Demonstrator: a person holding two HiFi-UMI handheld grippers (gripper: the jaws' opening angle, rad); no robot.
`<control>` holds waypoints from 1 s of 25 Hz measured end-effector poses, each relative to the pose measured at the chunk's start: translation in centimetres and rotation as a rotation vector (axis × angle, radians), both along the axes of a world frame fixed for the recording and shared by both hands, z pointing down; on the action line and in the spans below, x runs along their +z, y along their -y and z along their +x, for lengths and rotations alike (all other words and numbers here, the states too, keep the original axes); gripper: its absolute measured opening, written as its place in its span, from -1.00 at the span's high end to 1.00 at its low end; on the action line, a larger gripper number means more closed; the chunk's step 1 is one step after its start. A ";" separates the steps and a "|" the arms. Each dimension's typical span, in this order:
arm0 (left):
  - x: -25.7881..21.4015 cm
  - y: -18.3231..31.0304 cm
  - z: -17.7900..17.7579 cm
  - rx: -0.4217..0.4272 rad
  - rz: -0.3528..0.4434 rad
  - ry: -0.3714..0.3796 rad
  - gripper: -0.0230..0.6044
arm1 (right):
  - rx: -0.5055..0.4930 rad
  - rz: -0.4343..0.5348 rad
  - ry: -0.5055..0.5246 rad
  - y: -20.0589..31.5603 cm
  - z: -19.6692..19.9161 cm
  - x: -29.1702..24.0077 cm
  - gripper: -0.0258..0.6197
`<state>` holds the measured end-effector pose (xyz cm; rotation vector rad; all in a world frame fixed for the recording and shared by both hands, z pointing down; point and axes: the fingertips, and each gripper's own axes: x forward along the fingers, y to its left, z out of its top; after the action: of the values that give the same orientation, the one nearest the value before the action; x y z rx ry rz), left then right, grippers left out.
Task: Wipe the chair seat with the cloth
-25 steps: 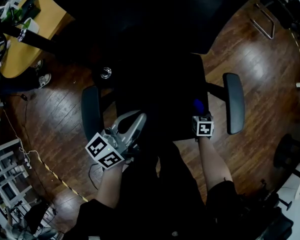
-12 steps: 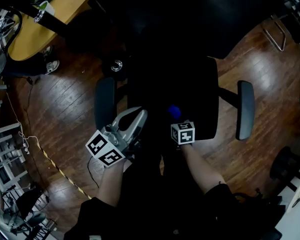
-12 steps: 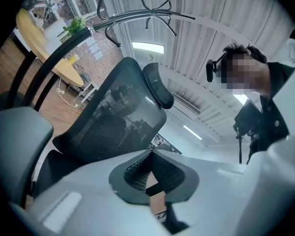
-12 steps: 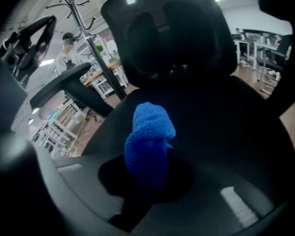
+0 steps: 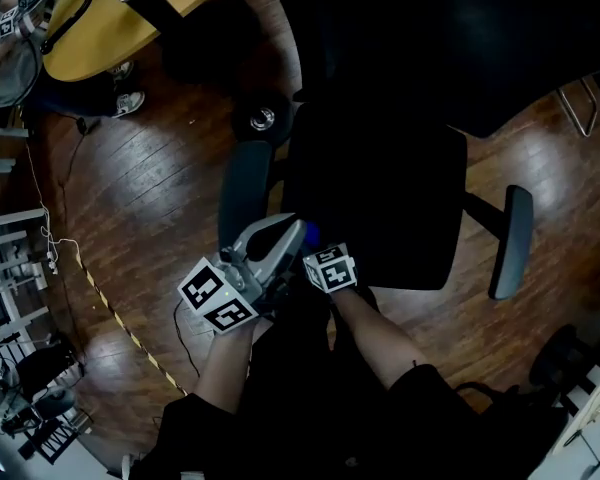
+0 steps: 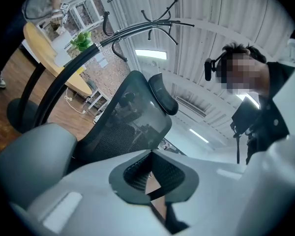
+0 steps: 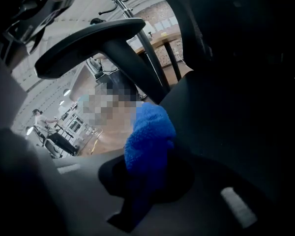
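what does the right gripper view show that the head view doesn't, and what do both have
Only the right gripper view: the right gripper with its jaws shut on the blue cloth, and an armrest seen from below. Only the head view: the left gripper, the wooden floor, a yellow table, and both armrests at once. Both: the black chair seat and a bit of the cloth.

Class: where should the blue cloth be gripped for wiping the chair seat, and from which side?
Grip the blue cloth by its bunched middle, as the right claw does, from the seat's front edge: its fluffy end juts past the tips.
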<state>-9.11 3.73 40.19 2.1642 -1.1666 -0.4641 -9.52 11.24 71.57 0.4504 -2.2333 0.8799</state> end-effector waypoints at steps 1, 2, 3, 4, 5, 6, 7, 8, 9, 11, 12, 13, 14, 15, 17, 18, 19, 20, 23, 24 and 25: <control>0.2 0.0 0.0 0.000 -0.002 0.001 0.95 | -0.007 -0.004 0.010 0.1 0.2 0.1 0.81; 0.2 -0.1 0.0 0.000 -0.002 0.002 0.95 | -0.012 -0.007 0.010 0.0 0.3 0.0 0.81; 0.1 -0.3 0.0 0.000 -0.001 0.002 0.95 | -0.014 -0.011 0.001 -0.2 0.5 -0.1 0.80; -0.1 -0.5 -0.2 0.000 0.000 0.000 0.95 | -0.009 -0.014 -0.010 -0.5 0.6 -0.3 0.81; -0.3 -0.6 -0.4 0.001 0.003 -0.005 0.95 | 0.001 -0.016 -0.018 -0.8 0.7 -0.5 0.80; -0.5 -0.7 -0.5 0.003 0.007 -0.011 0.95 | 0.011 -0.016 -0.024 -0.9 1.0 -0.7 0.81; -0.7 -0.5 -0.4 0.007 0.012 -0.020 0.95 | 0.017 -0.012 -0.030 -0.7 1.5 -0.6 0.81; -0.8 -0.2 -0.3 0.012 0.017 -0.029 0.95 | 0.022 -0.004 -0.039 -0.4 2.3 -0.6 0.81; -0.8 0.1 0.0 0.021 0.022 -0.035 0.95 | 0.028 0.007 -0.052 0.0 3.3 -0.5 0.81; -0.9 0.6 1.0 0.046 0.024 -0.033 0.95 | 0.048 0.013 -0.088 0.8 6.1 -0.1 0.81; -0.8 0.9 1.6 0.059 0.023 -0.028 0.95 | 0.063 0.012 -0.107 1.1 7.8 0.1 0.80; -0.8 1.1 2.1 0.070 0.021 -0.025 0.95 | 0.078 0.015 -0.126 1.5 9.6 0.4 0.81; -0.8 1.4 2.5 0.078 0.020 -0.023 0.95 | 0.094 0.019 -0.145 2.0 11.5 0.8 0.81; -0.8 1.8 2.9 0.086 0.020 -0.021 0.95 | 0.111 0.023 -0.164 2.5 13.5 1.3 0.81; -0.8 2.3 3.9 0.105 0.020 -0.014 0.95 | 0.143 0.038 -0.189 3.6 17.3 1.8 0.81; -0.9 2.5 4.5 0.118 0.021 -0.012 0.95 | 0.160 0.044 -0.196 4.1 19.2 1.7 0.81; -1.0 2.7 5.1 0.130 0.023 -0.010 0.95 | 0.185 0.045 -0.205 4.5 21.2 1.5 0.81; -1.2 2.8 5.7 0.141 0.026 -0.009 0.95 | 0.218 0.046 -0.217 5.0 23.3 1.2 0.81; -1.3 3.1 6.6 0.157 0.028 -0.003 0.95 | 0.328 0.049 -0.241 6.9 28.3 -0.3 0.81; -1.3 3.2 6.9 0.160 0.027 -0.002 0.95 | 0.342 0.049 -0.250 7.2 29.6 -0.4 0.81; -1.3 3.2 7.1 0.163 0.026 -0.002 0.95 | 0.339 0.050 -0.264 7.3 30.8 -0.2 0.81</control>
<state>-2.01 0.49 38.87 2.2584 -0.9780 -0.4113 21.23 3.96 71.41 0.9332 -1.9703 0.8762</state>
